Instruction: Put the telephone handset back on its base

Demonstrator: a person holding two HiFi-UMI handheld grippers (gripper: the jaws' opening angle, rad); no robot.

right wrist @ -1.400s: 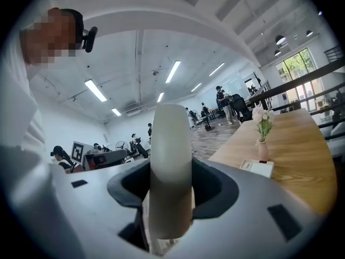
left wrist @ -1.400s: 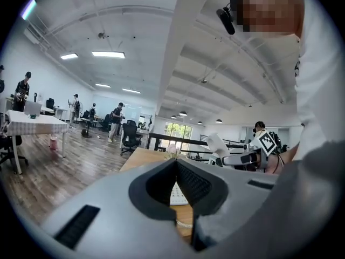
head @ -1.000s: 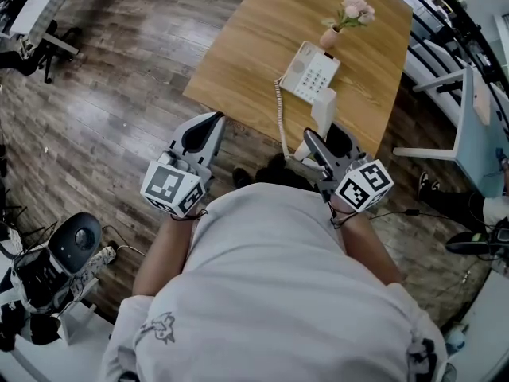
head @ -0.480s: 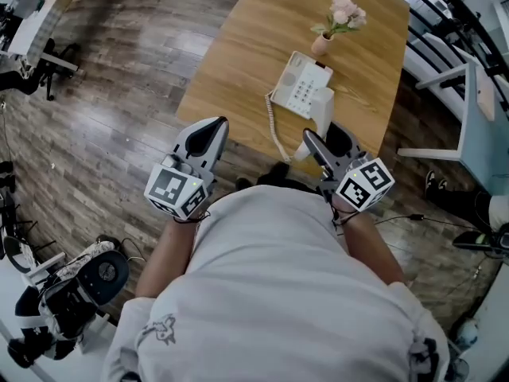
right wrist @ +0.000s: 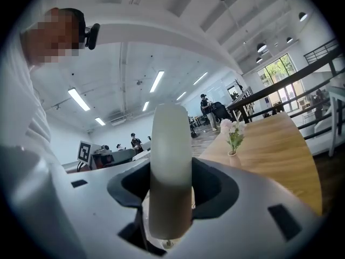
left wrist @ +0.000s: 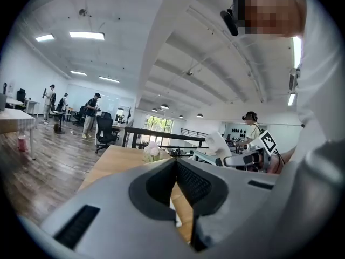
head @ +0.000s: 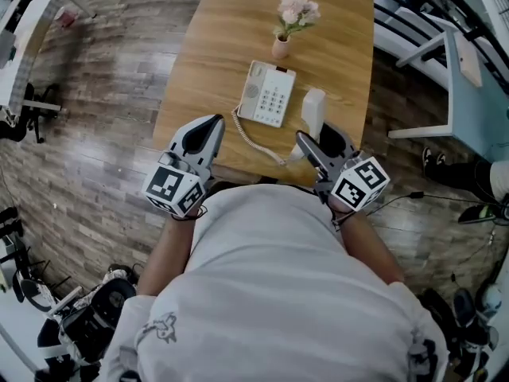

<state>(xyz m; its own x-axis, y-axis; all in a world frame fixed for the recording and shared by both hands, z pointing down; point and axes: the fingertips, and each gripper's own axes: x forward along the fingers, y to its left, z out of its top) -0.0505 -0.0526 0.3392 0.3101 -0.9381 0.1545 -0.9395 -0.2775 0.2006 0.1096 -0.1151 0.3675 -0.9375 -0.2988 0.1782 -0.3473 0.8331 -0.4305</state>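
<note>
The white telephone base point(head: 266, 94) with its keypad lies on the wooden table point(head: 223, 30). My right gripper point(head: 316, 139) is shut on the white handset point(head: 312, 113), which stands upright above the table's near edge, just right of the base. In the right gripper view the handset point(right wrist: 171, 161) fills the gap between the jaws of the right gripper point(right wrist: 171, 201). A coiled cord point(head: 253, 138) runs from the base to the handset. My left gripper point(head: 205, 130) hovers at the table's near left corner, shut and holding nothing; the left gripper point(left wrist: 175, 164) looks the same in its own view.
A small vase of pink flowers point(head: 288, 21) stands behind the base. A white table and chair legs point(head: 445, 70) are at the right. An office chair point(head: 95, 325) sits on the wood floor at lower left. People stand far off point(left wrist: 91, 115).
The person has stepped closer to the table, so the phone and vase sit lower and further left in the head view. Both grippers keep their states; the handset stays gripped.
</note>
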